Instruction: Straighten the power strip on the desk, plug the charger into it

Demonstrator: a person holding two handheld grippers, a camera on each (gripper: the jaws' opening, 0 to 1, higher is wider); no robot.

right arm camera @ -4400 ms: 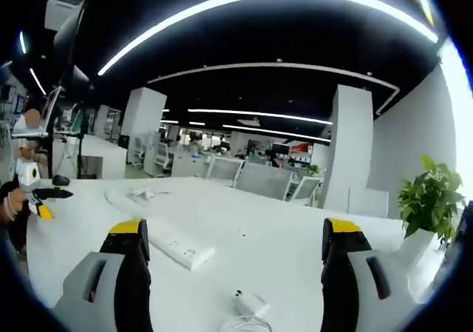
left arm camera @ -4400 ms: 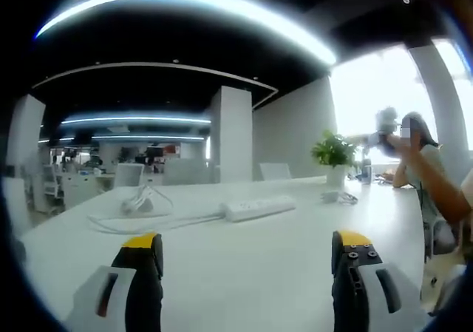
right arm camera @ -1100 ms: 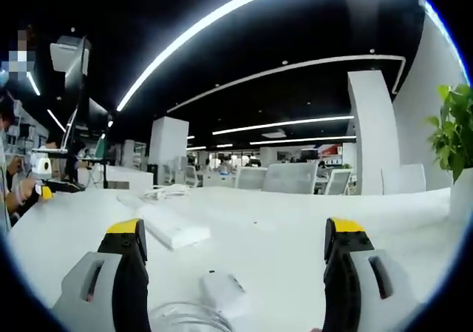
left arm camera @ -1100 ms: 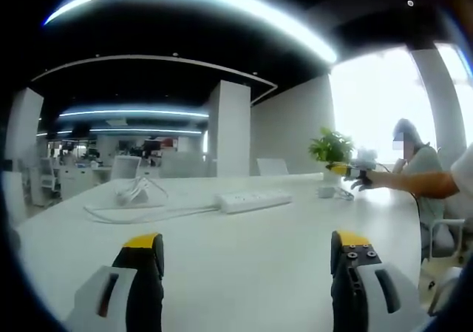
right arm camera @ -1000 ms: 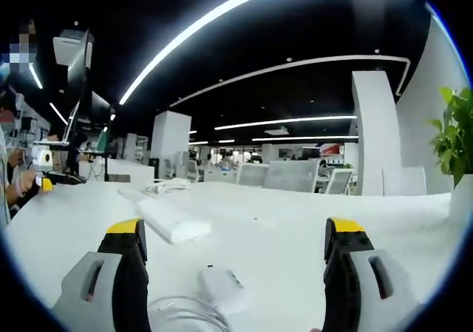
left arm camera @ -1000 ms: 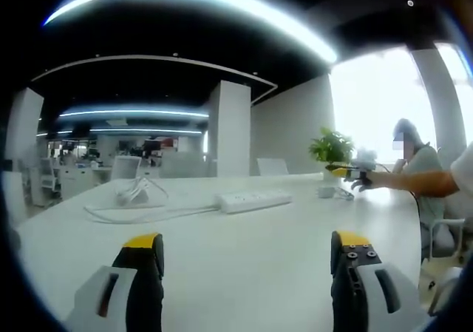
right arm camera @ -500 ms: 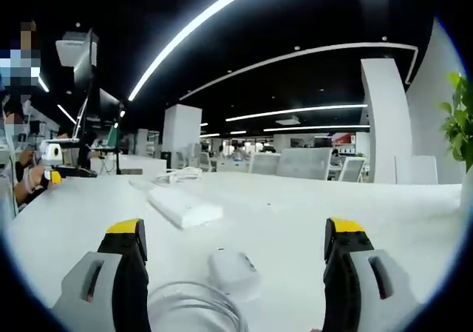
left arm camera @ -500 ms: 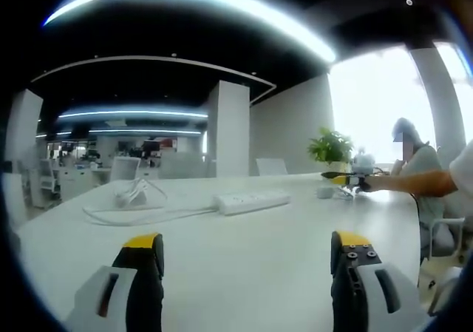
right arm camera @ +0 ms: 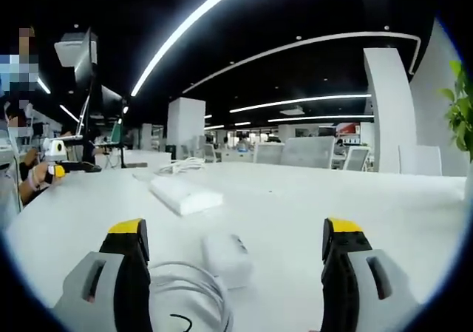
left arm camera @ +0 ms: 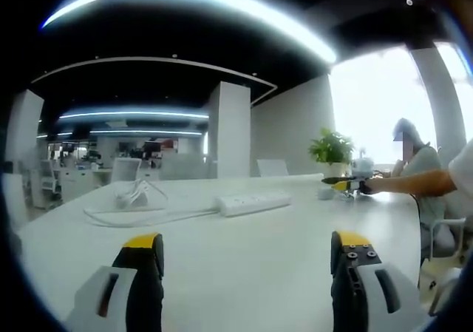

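While my right tongs (right arm camera: pixel 230 273) drop closer, jaws apart and empty, the charger (right arm camera: pixel 228 259) now sits between them at 12 o'clock, ready to grab. Power strip (right arm camera: pixel 185 195) lies beyond at 11; left tongs (left arm camera: pixel 247 273) wait apart over the tabletop (left arm camera: pixel 244 258).

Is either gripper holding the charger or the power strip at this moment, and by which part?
Nothing is held. The right gripper is open, with the charger lying on the desk between its jaws. The left gripper is open, short of the power strip.
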